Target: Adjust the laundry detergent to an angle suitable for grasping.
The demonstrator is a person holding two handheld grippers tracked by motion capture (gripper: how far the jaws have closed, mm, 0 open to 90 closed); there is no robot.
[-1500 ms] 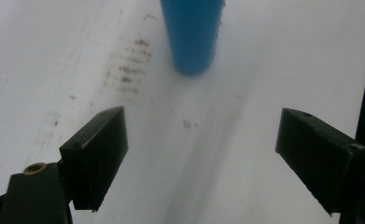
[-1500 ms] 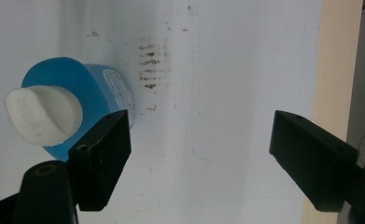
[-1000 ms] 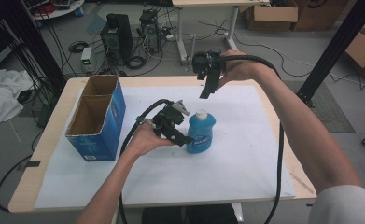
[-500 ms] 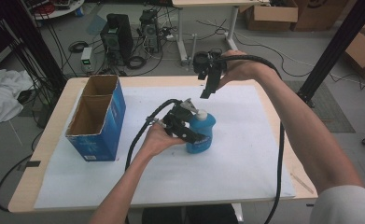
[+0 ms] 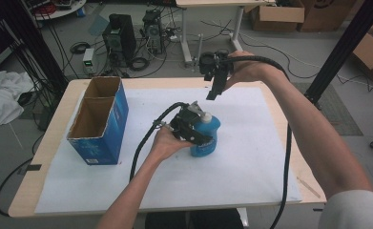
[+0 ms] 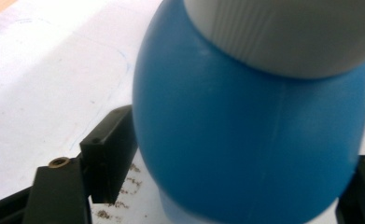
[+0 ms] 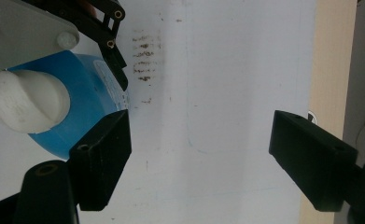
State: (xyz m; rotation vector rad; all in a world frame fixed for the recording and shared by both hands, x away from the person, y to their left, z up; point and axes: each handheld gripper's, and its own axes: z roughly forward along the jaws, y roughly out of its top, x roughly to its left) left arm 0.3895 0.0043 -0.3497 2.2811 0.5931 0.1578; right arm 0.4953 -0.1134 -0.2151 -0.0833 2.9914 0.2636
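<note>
A white sheet (image 5: 251, 162) covers most of the wooden counter (image 5: 50, 143), leaving bare wood along the left and far edges; the paper carries a few dark smudges. Around the counter the grey floor holds cables, black equipment boxes (image 5: 119, 36) and cardboard boxes (image 5: 274, 14) beyond the far edge, and a white cloth (image 5: 3, 95) off to the left. An open blue cardboard box (image 5: 100, 119) with two compartments stands near the left edge. The right half of the sheet and the whole near edge lie free — plenty of room there. The blue bottle (image 5: 207, 136) with its white cap (image 5: 204, 117) stands upright near the middle of the counter. The left gripper (image 5: 201, 138) comes in from the bottle's left side, its jaws either side of the blue body; they have just been closing, and in the left gripper view the left jaw sits against the bottle's flank, though a firm pinch cannot be told. The right gripper (image 5: 212, 93) hangs above the far half of the counter — jaws wide apart, holding nothing, pointing down at the sheet.
</note>
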